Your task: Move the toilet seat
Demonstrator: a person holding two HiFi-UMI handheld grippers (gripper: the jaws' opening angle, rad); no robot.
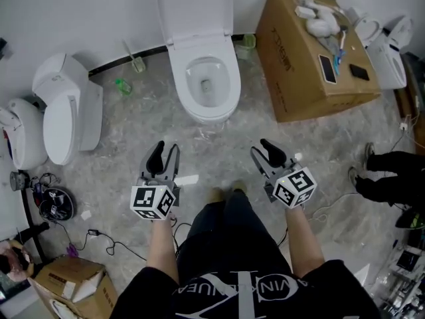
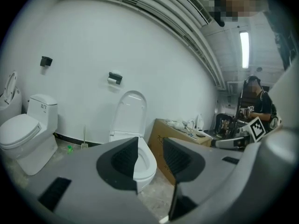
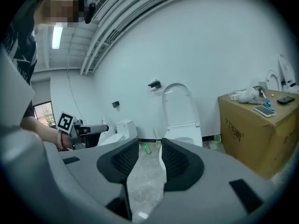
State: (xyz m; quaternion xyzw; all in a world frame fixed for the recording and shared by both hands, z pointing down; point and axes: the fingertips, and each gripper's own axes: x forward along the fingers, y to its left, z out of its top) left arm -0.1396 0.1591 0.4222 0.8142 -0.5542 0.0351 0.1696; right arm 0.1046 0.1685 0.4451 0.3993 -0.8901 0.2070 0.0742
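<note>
Head view: white ceramic toilet (image 1: 202, 102) at the wall. Its white oval plastic toilet seat cover (image 1: 197, 8) stands upright above the open bowl. Left gripper (image 1: 165, 153) and right gripper (image 1: 264, 153) hover over the grey floor (image 1: 219, 148), well short of the toilet.

Left gripper view: left gripper (image 2: 150, 155) jaws apart, nothing between them; seat cover (image 2: 131, 111) upright ahead.

Right gripper view: right gripper (image 3: 149, 158) jaws spread wide, empty; seat cover (image 3: 180, 106) raised beyond.

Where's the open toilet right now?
Head view, top centre against the wall: open toilet, cardboard box to its right, closed toilet to its left.
</note>
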